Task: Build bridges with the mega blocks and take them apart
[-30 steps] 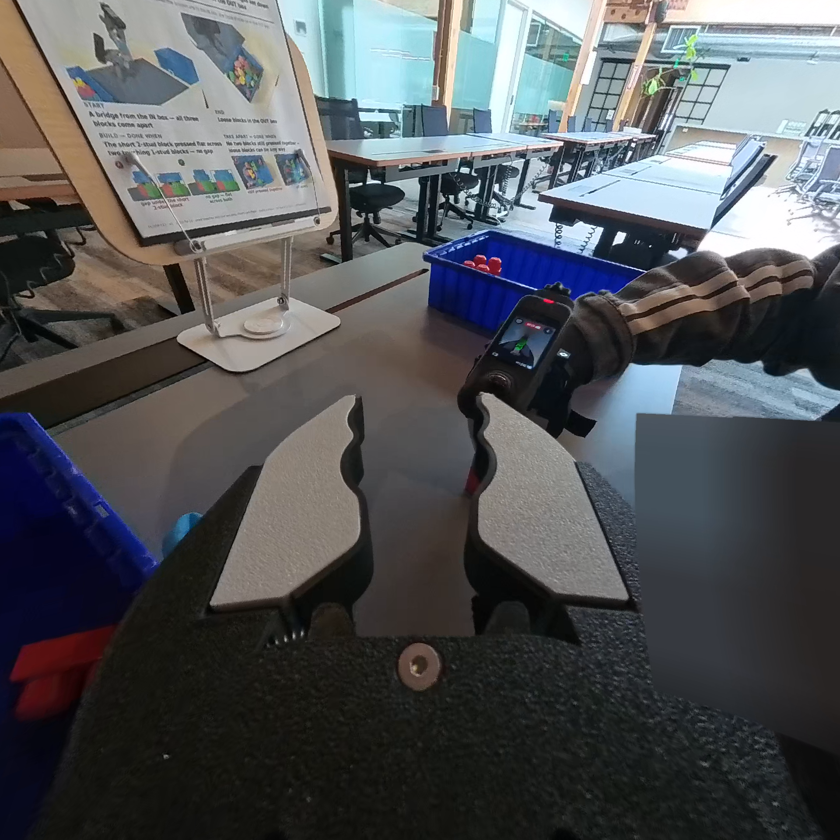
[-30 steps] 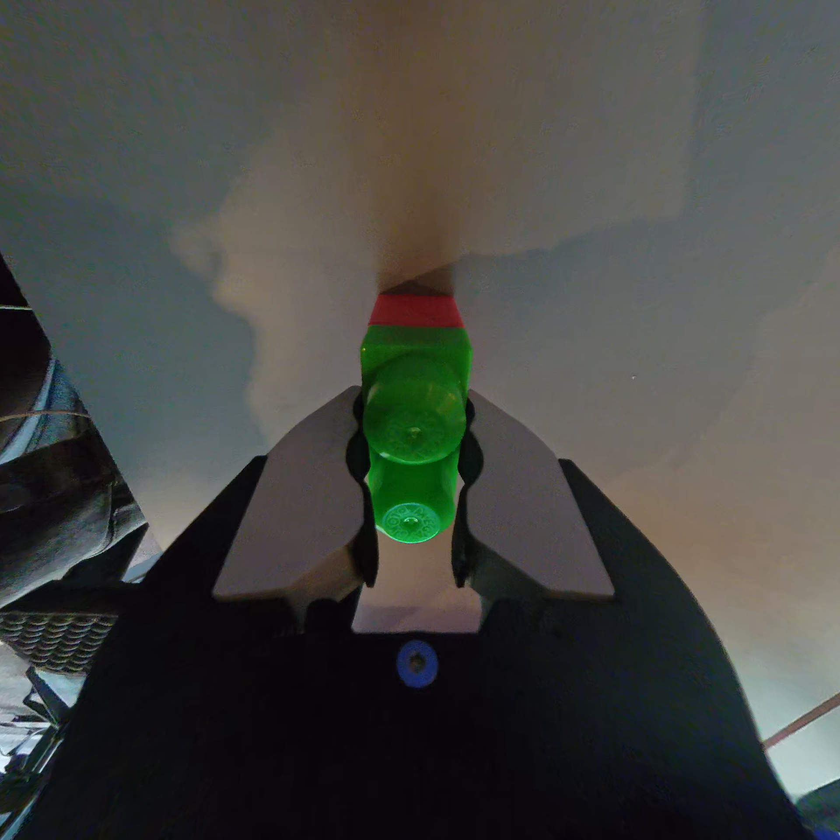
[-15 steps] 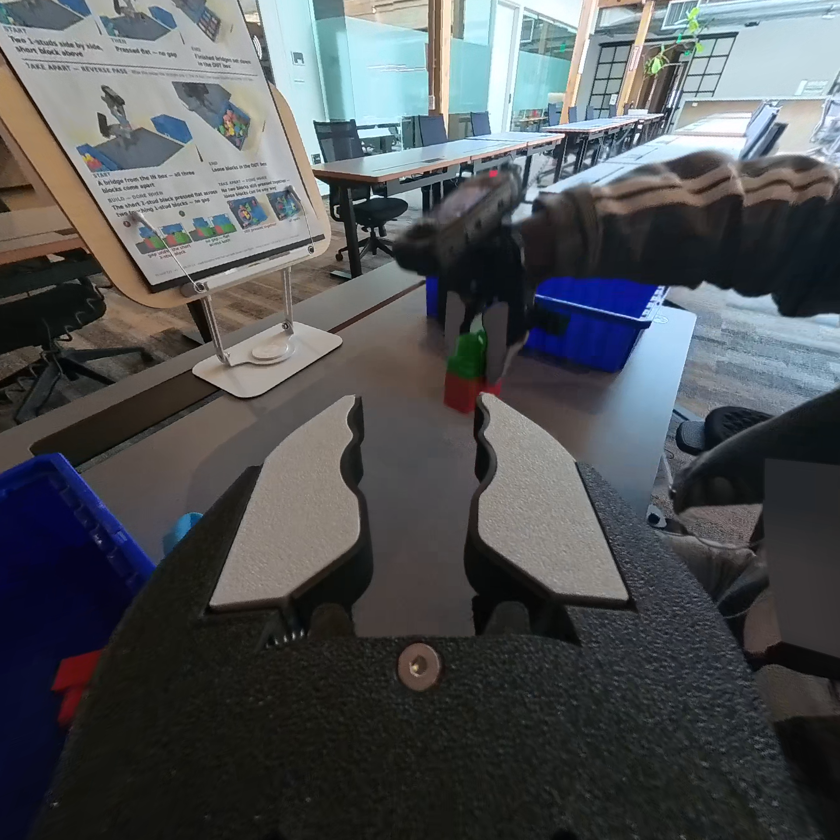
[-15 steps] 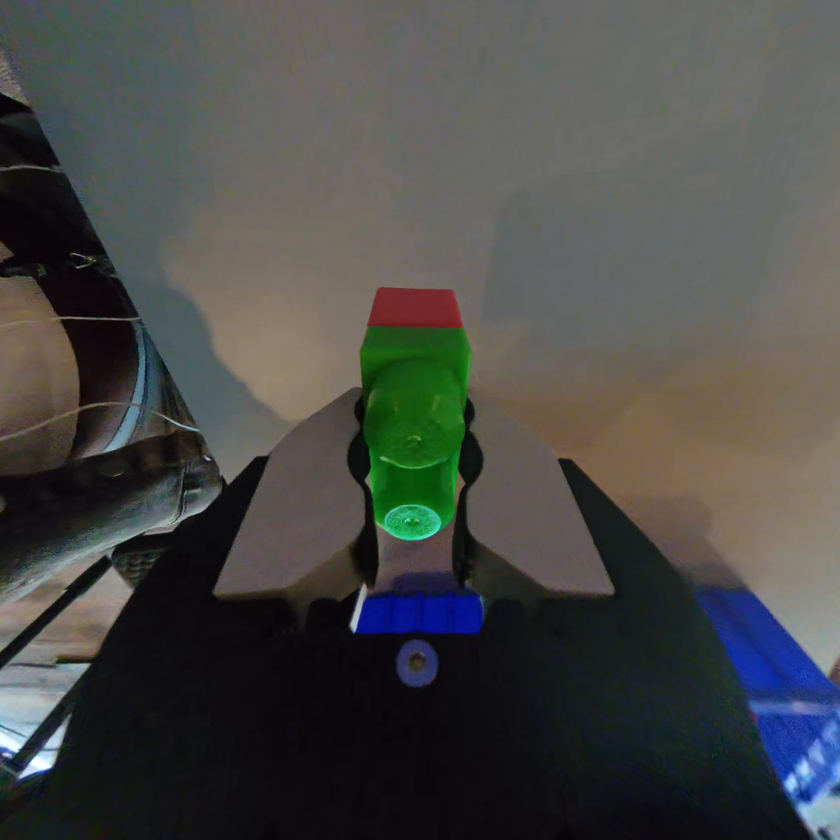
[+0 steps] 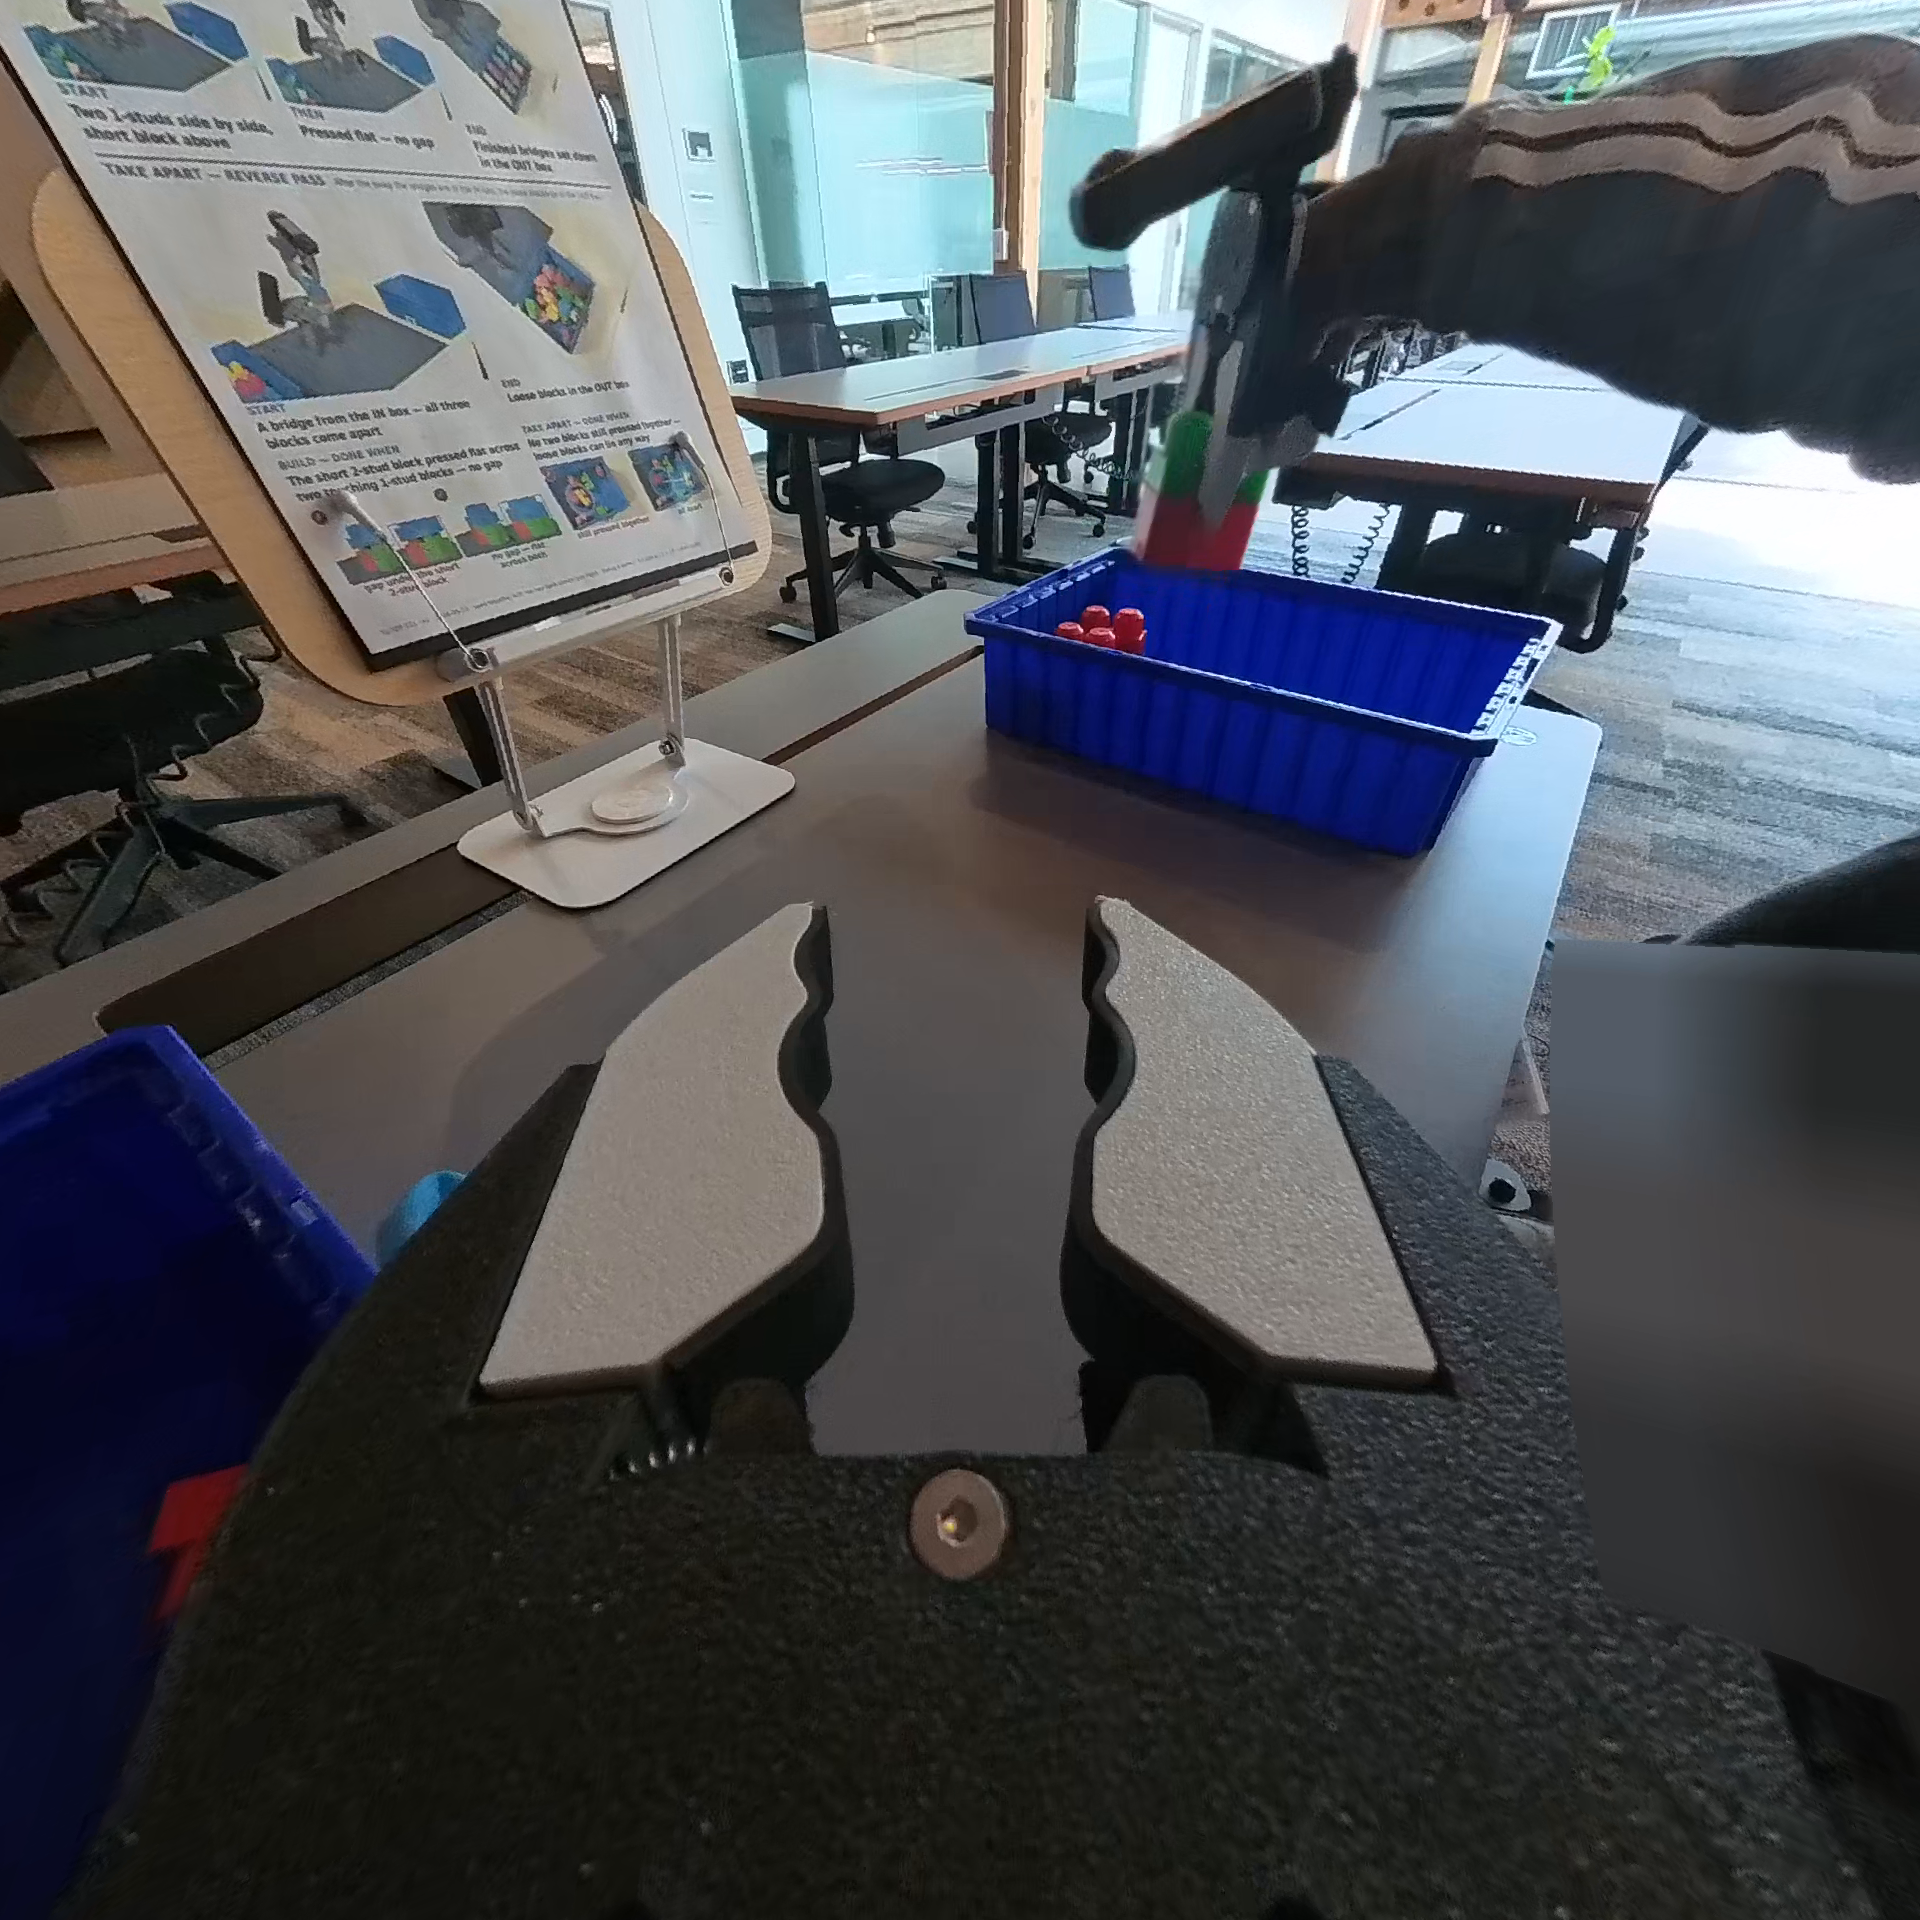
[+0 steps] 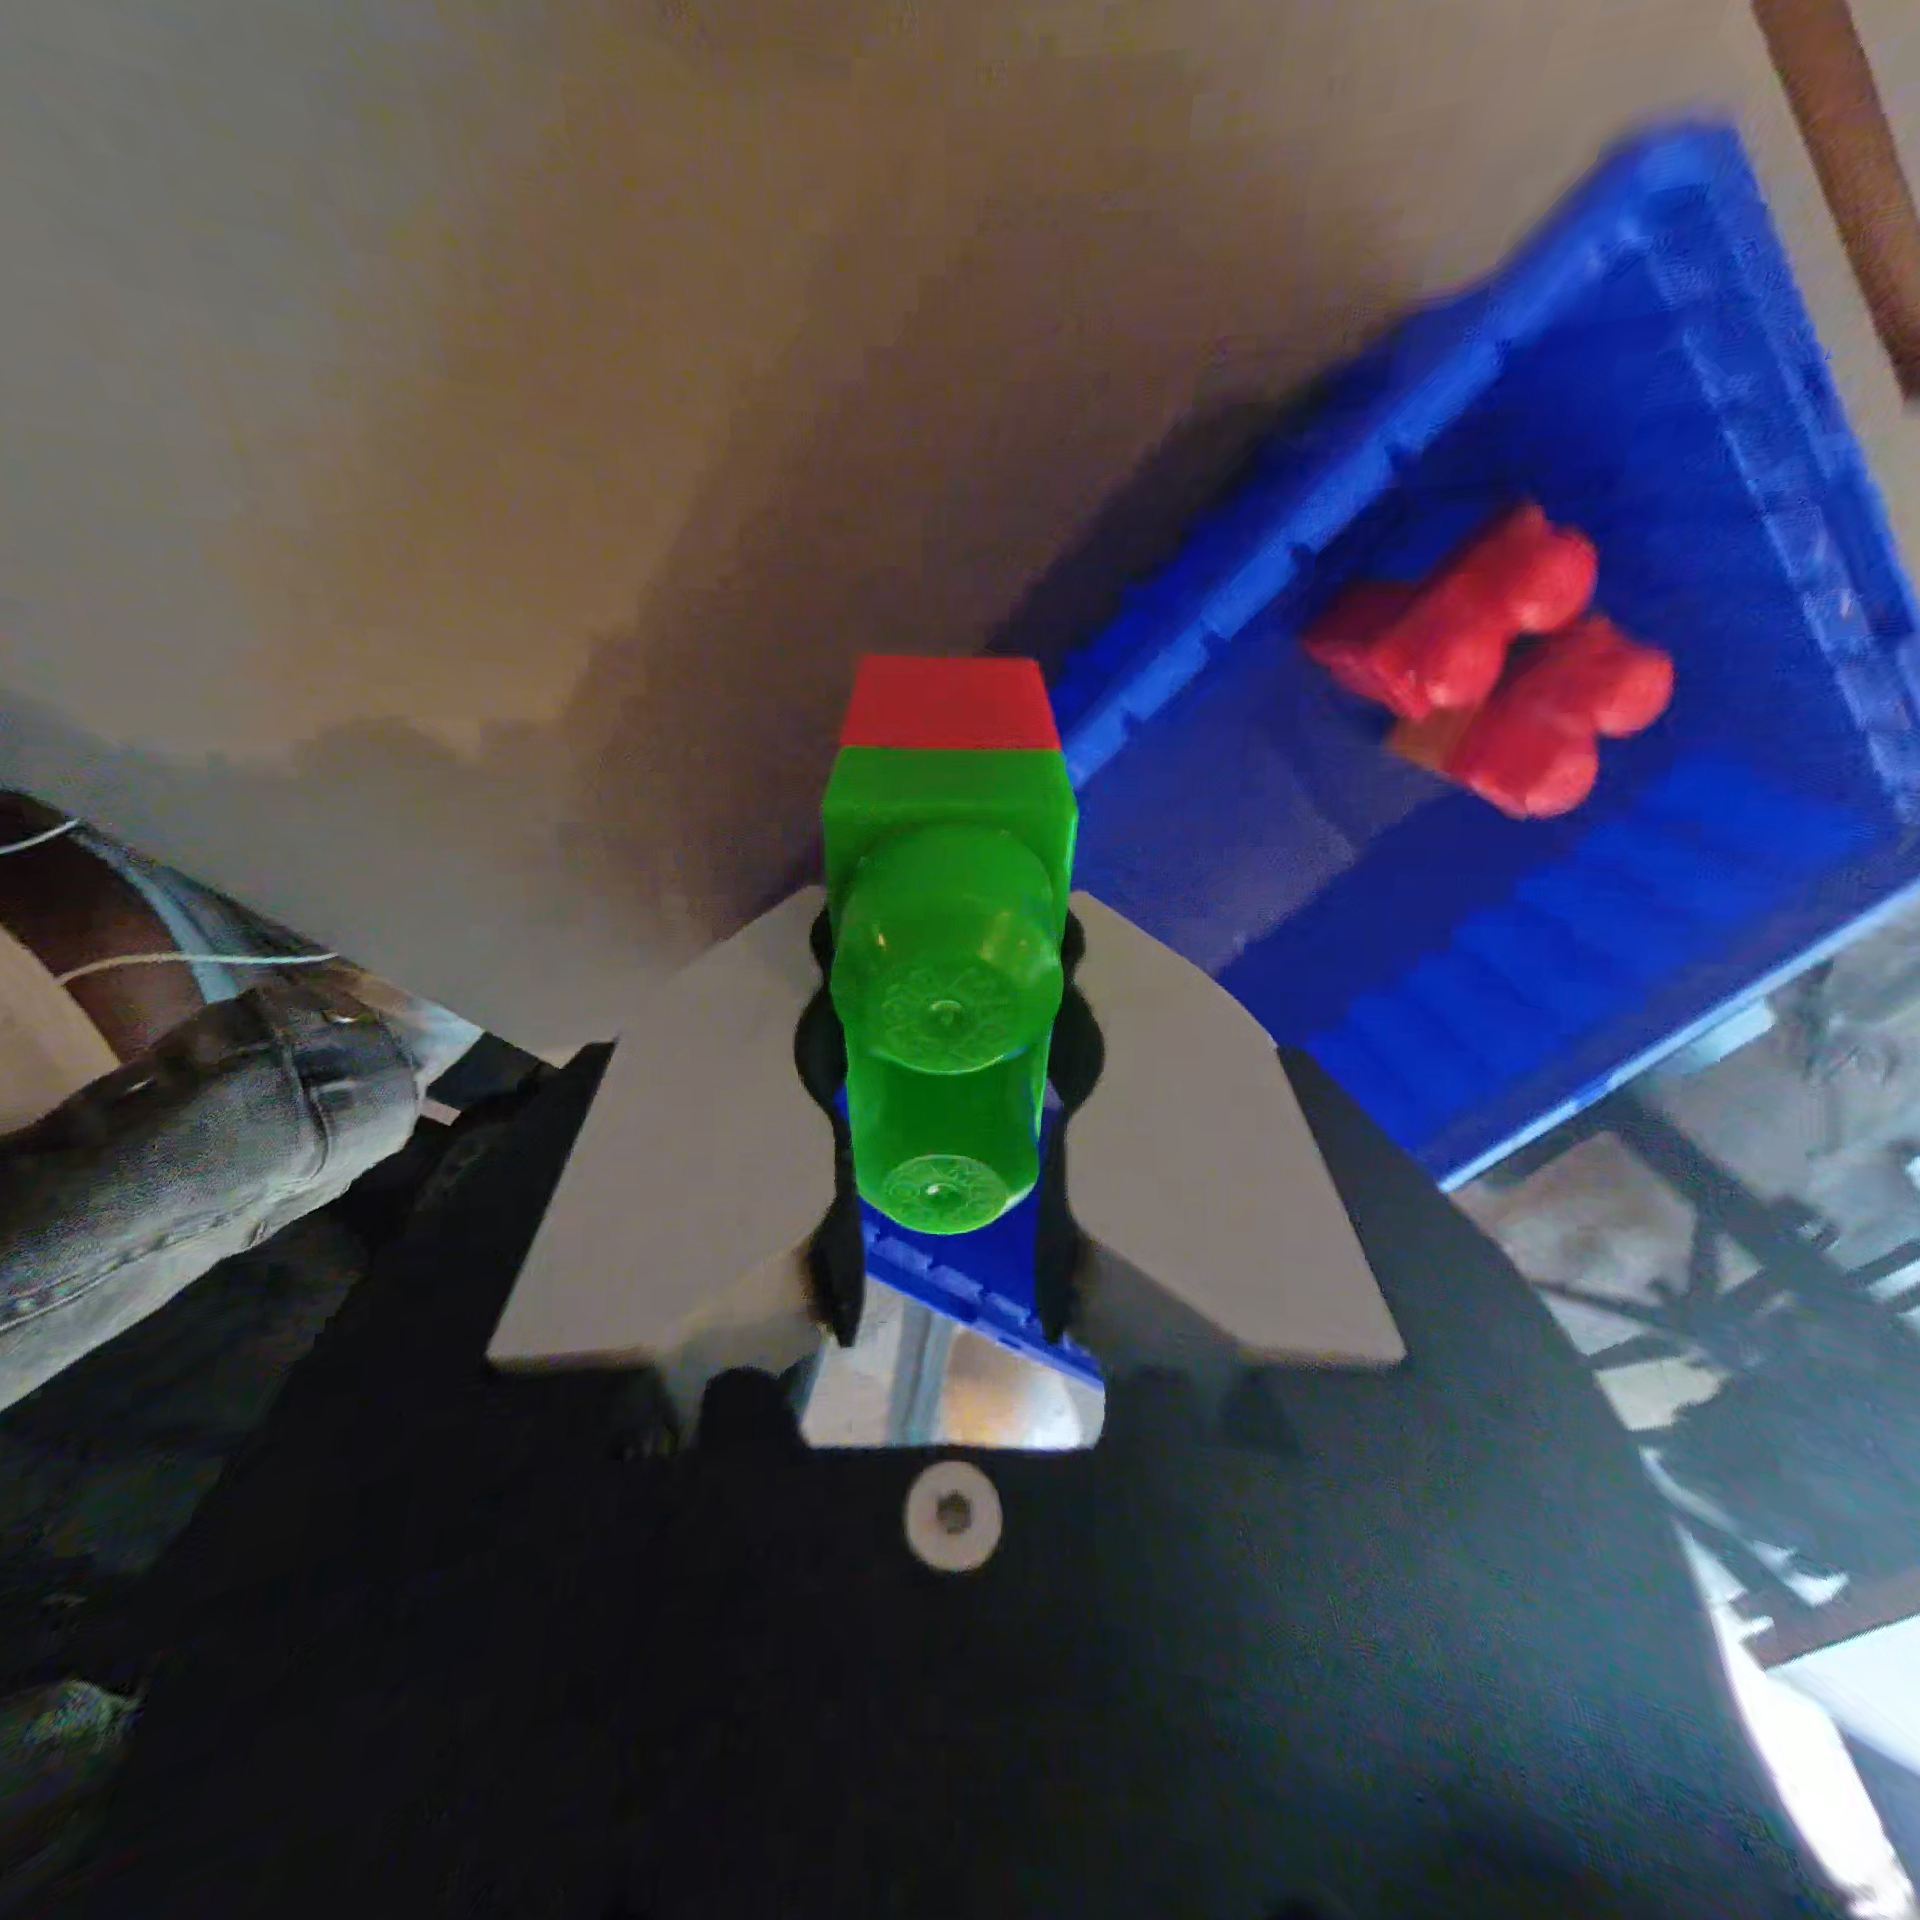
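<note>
Plainly, by item:

Hidden or unclear: the red block (image 6: 948, 704) under the green block (image 6: 948, 997) shows only one face in the right wrist view, so how many red pieces sit beneath is hard to tell; that view is smeared by motion. A grey mosaic patch covers the right edge of the left wrist view.

Right gripper (image 6: 948, 1049): fingers clamped on the two sides of the green block, studs pointing back at the camera.

Block stack: held in the air at the near left rim of the far blue bin (image 5: 1226, 727); in the left wrist view the stack (image 5: 1195, 509) hangs just above that bin's far wall.

Left gripper (image 5: 956, 997): jaws apart with nothing between them, hovering over the dark table (image 5: 935, 831), well apart from the stack.

In the far bin: a cluster of red blocks (image 6: 1496, 665) near one end.

Near left: a second blue bin (image 5: 135, 1299), cut off by the frame, with a red piece (image 5: 192, 1527) inside and a light blue block (image 5: 416, 1210) just beside it on the table.

Far left: an instruction sheet on a stand (image 5: 623, 821).

Around: a striped sleeve (image 5: 1662, 239) reaches in from the right.
</note>
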Demonstrator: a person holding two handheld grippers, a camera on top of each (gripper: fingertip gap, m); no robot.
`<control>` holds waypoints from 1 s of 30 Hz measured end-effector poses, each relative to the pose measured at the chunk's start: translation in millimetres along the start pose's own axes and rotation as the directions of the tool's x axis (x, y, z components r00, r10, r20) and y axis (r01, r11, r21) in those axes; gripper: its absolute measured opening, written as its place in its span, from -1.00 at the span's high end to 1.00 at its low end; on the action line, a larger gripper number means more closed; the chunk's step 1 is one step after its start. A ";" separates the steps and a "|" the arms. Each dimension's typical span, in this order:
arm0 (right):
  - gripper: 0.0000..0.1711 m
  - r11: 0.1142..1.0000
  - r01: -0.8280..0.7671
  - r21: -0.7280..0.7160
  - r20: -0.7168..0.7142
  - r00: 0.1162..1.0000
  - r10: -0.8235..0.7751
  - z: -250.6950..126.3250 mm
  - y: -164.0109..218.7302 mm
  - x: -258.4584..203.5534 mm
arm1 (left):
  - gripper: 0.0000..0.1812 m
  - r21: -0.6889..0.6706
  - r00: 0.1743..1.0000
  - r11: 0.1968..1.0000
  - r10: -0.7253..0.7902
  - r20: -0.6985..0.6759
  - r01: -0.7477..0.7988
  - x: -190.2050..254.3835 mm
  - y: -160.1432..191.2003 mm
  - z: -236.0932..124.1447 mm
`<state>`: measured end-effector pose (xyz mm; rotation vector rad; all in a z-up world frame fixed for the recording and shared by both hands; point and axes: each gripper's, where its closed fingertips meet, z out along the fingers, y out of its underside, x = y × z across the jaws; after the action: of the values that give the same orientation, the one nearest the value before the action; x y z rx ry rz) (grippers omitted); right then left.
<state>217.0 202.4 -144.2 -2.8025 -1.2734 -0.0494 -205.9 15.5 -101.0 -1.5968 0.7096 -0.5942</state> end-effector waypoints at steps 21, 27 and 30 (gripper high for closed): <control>0.58 0.824 -0.565 -0.043 -0.043 0.825 0.563 120.9 115.5 176.6 | 0.49 -0.079 0.999 0.997 -0.001 0.032 0.003 -4.5 13.3 18.1; 0.58 0.830 -0.552 -0.079 -0.054 0.834 0.549 146.6 104.9 210.5 | 0.49 -0.124 1.000 0.992 0.017 0.012 -0.015 1.6 19.0 34.1; 0.58 0.833 -0.547 -0.088 -0.057 0.837 0.544 156.7 97.1 223.4 | 0.50 -0.115 1.000 0.993 0.020 -0.018 -0.022 8.6 16.4 40.9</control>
<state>437.6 317.6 -292.5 -3.1197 -0.4260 -0.1285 -172.3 35.5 -123.1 -1.6902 0.7842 -0.5601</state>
